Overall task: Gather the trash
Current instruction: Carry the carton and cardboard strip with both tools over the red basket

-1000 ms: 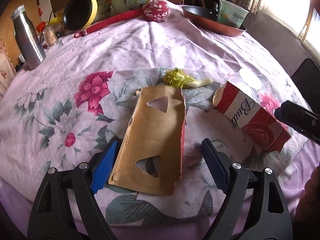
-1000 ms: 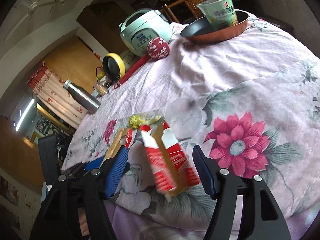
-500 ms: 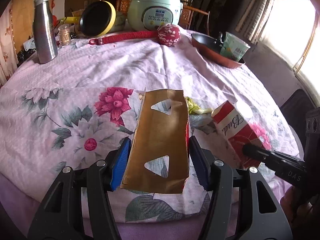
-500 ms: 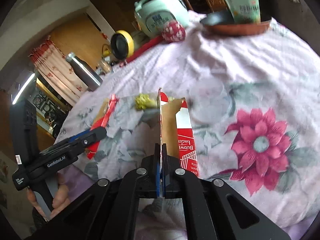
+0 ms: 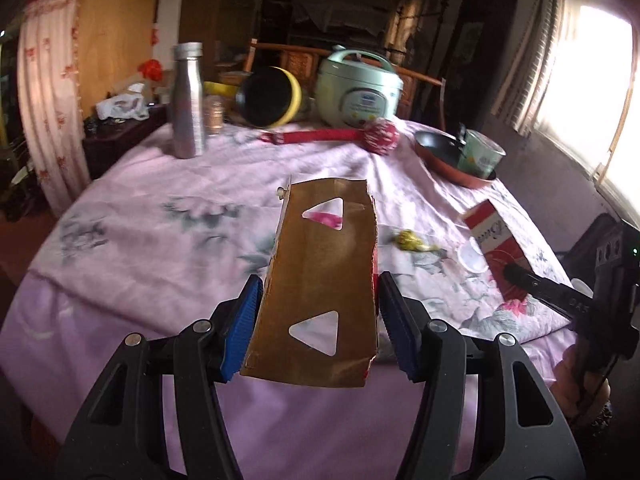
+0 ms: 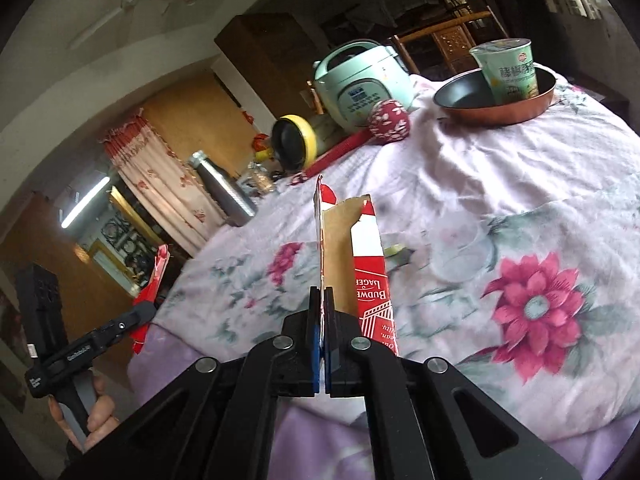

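The left gripper [image 5: 318, 316] pinches a brown card [image 5: 320, 280], lifted off the near cloth [image 5: 180, 208]. The right gripper [image 6: 322, 320], pressed together, pinches a red carton [image 6: 370, 276] flap at the right. A scrap [image 5: 412, 240], possibly a wrapper, lies between.

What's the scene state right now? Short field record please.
left tongs: shut on brown cardboard piece, lifted off the cloth
right tongs: shut on red Budweiser carton piece
still on floral tablecloth: vegetable scrap, clear plastic lid
far edge: rice cooker, steel bottle, pan holding noodle cup
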`<state>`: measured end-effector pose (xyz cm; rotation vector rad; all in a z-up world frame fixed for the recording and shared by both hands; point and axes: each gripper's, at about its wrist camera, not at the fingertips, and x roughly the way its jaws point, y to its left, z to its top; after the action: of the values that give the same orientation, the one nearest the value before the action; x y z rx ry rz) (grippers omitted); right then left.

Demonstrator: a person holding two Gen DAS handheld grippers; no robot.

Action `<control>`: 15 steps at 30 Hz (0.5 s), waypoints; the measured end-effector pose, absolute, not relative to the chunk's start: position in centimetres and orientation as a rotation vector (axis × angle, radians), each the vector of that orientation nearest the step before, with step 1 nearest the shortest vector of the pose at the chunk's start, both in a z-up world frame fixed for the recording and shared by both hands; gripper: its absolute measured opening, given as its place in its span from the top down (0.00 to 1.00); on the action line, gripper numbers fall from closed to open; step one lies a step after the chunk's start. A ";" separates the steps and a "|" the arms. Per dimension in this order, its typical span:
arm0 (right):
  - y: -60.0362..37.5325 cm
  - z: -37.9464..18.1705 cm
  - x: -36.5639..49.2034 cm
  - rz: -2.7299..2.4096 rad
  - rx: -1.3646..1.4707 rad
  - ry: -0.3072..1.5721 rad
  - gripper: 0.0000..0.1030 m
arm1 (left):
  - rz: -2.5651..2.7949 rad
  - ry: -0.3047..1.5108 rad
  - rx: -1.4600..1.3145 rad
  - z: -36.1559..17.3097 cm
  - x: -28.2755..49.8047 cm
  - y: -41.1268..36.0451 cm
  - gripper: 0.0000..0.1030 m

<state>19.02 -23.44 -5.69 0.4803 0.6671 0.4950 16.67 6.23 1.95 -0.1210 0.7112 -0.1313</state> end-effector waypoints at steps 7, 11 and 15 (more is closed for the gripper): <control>-18.5 -4.0 15.3 0.625 0.417 0.661 0.98 | 0.020 0.674 -0.205 2.0 9.7 14.5 0.44; -14.8 -3.0 13.2 0.703 0.352 0.661 0.98 | 0.128 0.654 -0.272 0.7 4.6 20.4 0.44; -10.3 -2.1 10.7 0.793 0.285 0.662 0.98 | 0.244 0.662 -0.360 -1.7 -0.1 26.6 0.44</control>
<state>10.74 -10.29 -2.07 0.2854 0.6618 0.7935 -0.14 26.60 -1.66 -0.3602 0.6619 0.2442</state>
